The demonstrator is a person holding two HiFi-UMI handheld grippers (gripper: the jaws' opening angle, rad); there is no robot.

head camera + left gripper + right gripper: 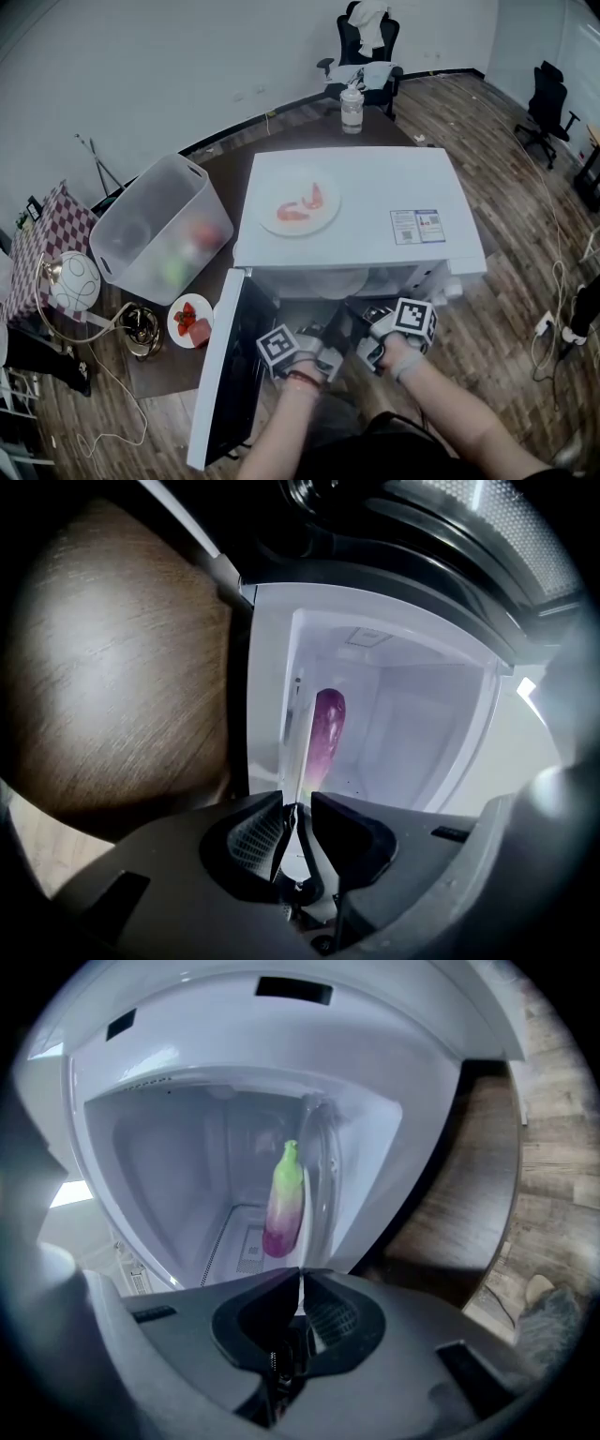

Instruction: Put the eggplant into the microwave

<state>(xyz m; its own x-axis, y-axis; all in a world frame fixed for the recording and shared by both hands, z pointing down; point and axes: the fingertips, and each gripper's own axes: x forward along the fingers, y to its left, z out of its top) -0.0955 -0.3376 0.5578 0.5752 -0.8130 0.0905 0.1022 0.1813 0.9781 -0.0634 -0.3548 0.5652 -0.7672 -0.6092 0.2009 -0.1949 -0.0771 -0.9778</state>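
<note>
while inside the microwave (412,724), eggplant (328,728) ahead of left gripper (298,808)

White wall (141,56) across the top, wood floor (487,122) at right. Black chair (380,42) top centre, 2nd chair (547,98) upper right. Lamp (73,281) far left.
</note>
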